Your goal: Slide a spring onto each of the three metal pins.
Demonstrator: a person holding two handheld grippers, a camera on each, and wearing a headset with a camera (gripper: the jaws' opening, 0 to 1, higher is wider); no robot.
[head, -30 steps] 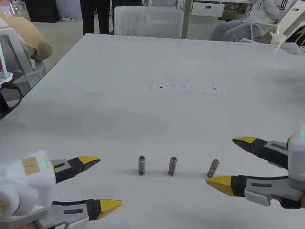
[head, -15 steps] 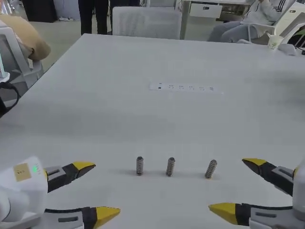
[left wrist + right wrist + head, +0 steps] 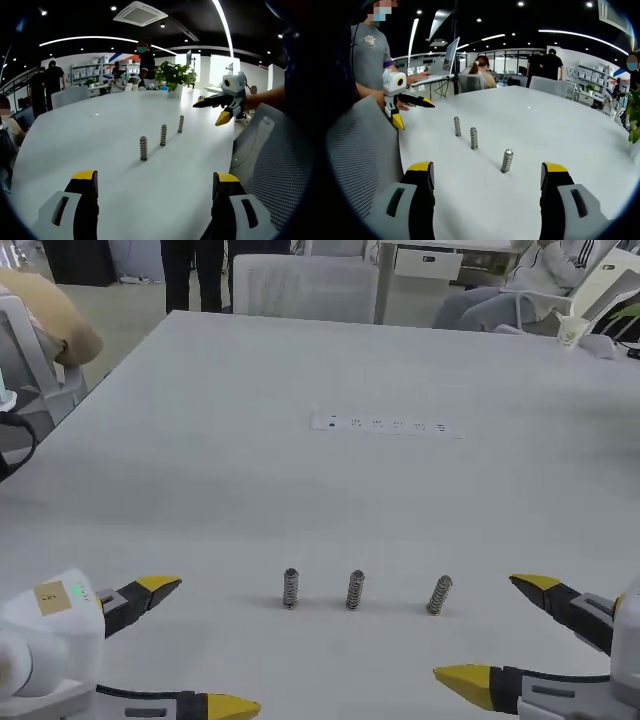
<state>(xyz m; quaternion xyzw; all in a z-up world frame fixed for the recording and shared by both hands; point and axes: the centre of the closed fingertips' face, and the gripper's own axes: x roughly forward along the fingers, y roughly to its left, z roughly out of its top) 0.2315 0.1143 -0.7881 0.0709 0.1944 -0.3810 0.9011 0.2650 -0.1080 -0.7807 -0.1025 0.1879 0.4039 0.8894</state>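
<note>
Three short metal pins stand in a row on the white table, each with a spring coiled round it: left spring (image 3: 290,588), middle spring (image 3: 355,590), and right spring (image 3: 440,595), which leans a little. My left gripper (image 3: 200,645) is open at the near left, apart from the row. My right gripper (image 3: 495,630) is open at the near right, just clear of the right spring. In the left gripper view the springs (image 3: 163,135) stand ahead of my open left gripper (image 3: 156,176). In the right gripper view the nearest spring (image 3: 507,160) stands ahead of my open right gripper (image 3: 487,167).
A flush power strip (image 3: 385,424) sits mid-table. Grey chairs (image 3: 305,285) and seated people line the far edge. A mesh chair back (image 3: 272,160) stands beside the near edge. A potted plant (image 3: 175,75) stands on the table's end.
Both grippers have drawn back toward the near edge. The right one has left the right spring's side. The springs have not moved.
</note>
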